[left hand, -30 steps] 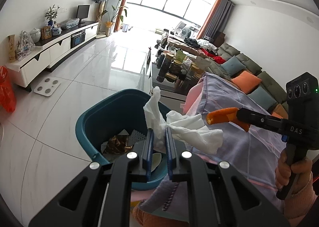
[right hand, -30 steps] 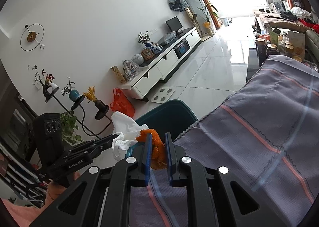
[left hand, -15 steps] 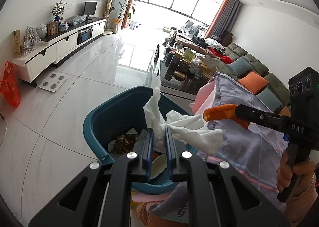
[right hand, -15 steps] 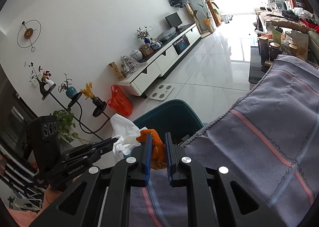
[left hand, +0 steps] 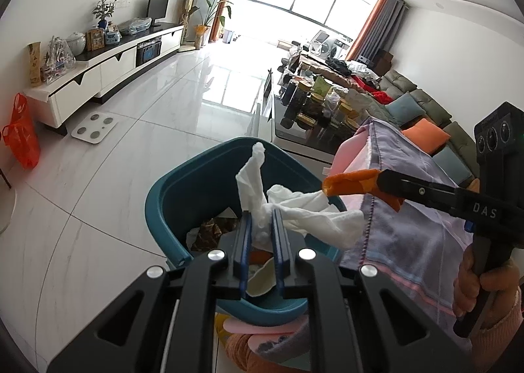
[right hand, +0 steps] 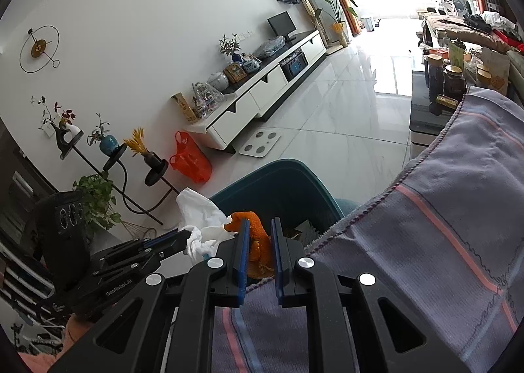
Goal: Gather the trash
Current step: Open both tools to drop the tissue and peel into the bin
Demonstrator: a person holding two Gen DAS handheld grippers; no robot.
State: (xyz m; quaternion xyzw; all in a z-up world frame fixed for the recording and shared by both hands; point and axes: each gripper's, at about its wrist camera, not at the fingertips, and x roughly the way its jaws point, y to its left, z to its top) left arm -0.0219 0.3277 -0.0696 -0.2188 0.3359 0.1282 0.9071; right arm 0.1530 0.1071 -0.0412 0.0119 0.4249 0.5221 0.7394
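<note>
Above a white tiled floor [left hand: 137, 150], at the near edge of a living room: one teal bin [left hand: 183, 196], open-topped, holding dark wrappers, scraps and a pale rounded piece at its bottom. One grey-lilac cloth with pink stripes [right hand: 442, 242], draped just beside the bin on its right, reaching under the right tool. Left gripper [left hand: 262, 225], angled downward over the bin's near rim; jaws nearly closed, blue pads pinching one crumpled white tissue [left hand: 294, 209], which rises in a twisted point above the pads and trails rightward over the bin's rim to the cloth's edge. Right gripper [right hand: 258, 235], likewise tilted downward, held by a hand [left hand: 481, 288] in a pink sleeve at the far right of the left view; jaws nearly closed on one piece of orange peel [right hand: 257, 239], its tip projecting past the pads over the bin's right rim, close beside the tissue, contact uncertain. Background: white low cabinet [left hand: 108, 68], orange plastic bag [left hand: 21, 134], white bathroom scale [left hand: 95, 127].
</note>
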